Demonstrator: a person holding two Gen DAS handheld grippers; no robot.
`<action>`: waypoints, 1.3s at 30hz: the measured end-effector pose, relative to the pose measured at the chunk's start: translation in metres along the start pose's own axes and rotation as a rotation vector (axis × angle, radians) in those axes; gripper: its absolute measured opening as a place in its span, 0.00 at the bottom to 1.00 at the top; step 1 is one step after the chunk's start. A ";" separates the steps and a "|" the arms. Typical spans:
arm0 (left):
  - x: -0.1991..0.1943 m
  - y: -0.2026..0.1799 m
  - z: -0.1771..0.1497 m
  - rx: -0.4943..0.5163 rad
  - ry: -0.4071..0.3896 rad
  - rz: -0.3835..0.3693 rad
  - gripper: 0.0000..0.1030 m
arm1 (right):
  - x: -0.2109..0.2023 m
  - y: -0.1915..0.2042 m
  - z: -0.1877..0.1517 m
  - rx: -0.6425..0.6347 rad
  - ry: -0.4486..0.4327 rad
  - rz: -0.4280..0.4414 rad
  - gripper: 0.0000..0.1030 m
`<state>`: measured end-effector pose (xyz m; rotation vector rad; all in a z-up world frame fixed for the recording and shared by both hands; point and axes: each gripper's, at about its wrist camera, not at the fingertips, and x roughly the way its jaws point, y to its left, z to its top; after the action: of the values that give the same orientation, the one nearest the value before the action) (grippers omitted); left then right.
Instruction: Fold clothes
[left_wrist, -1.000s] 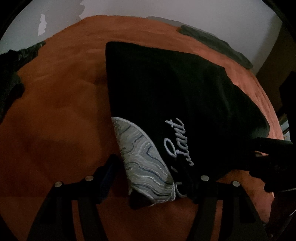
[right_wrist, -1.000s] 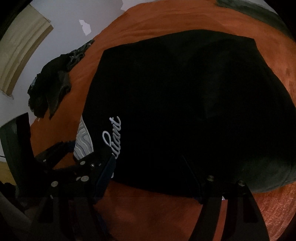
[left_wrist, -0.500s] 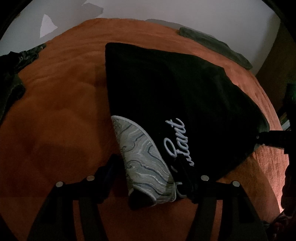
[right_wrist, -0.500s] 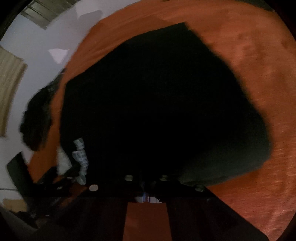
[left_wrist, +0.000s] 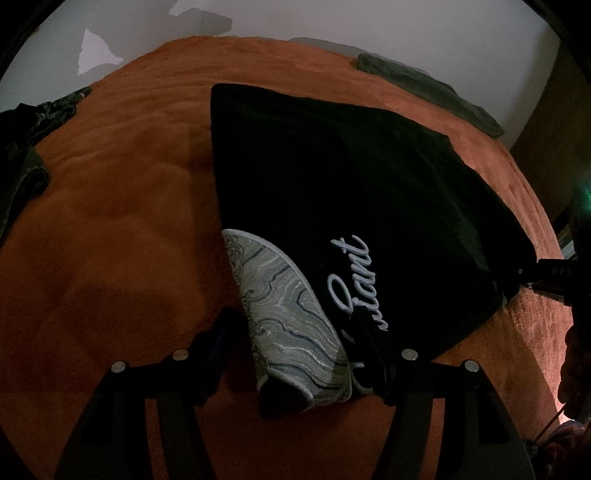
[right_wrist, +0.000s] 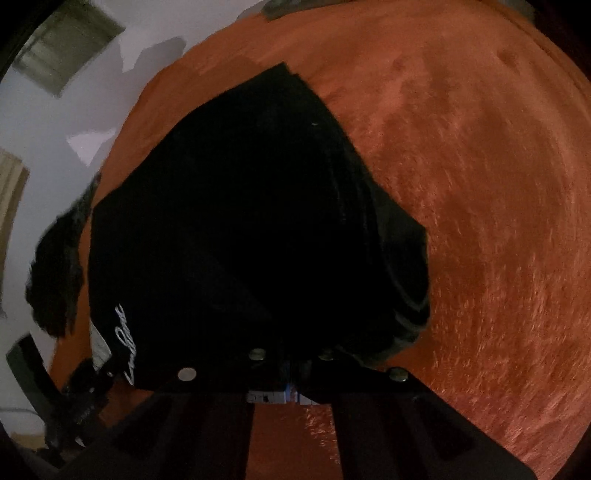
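A black sweatshirt (left_wrist: 332, 177) with white script lettering lies spread on the orange bedspread (left_wrist: 110, 221). Its hood, lined in grey-blue swirl fabric (left_wrist: 288, 314), points at my left gripper (left_wrist: 295, 343). That gripper is open, its fingers on either side of the hood and not pressing on it. In the right wrist view the sweatshirt (right_wrist: 240, 240) fills the middle. My right gripper (right_wrist: 291, 365) is shut on the sweatshirt's near edge, with cloth bunched at the fingertips. The left wrist view shows it pinching the garment's right corner (left_wrist: 532, 273).
A dark heap of clothes (left_wrist: 26, 140) lies at the bed's left edge, also in the right wrist view (right_wrist: 55, 266). A folded grey-green cloth (left_wrist: 424, 85) rests at the far right by the white wall. Bare orange bedspread (right_wrist: 480, 221) stretches right of the sweatshirt.
My right gripper went from open to shut, slid right along the sweatshirt's near edge and rolled. It now pinches the right corner. The left gripper stayed put around the hood.
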<state>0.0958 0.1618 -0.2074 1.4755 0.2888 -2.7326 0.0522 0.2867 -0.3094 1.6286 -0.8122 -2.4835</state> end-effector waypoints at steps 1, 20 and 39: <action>0.002 -0.003 0.002 0.002 -0.003 0.003 0.64 | -0.001 -0.002 -0.001 0.009 -0.006 0.005 0.00; -0.003 -0.014 0.008 0.036 -0.057 -0.008 0.46 | 0.008 -0.001 0.004 0.110 -0.031 0.043 0.00; -0.022 -0.020 0.008 0.077 -0.152 -0.020 0.46 | 0.008 0.130 0.016 -0.383 -0.058 0.157 0.04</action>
<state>0.0989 0.1787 -0.1814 1.2772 0.1969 -2.8823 0.0052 0.1788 -0.2515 1.3161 -0.4129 -2.3987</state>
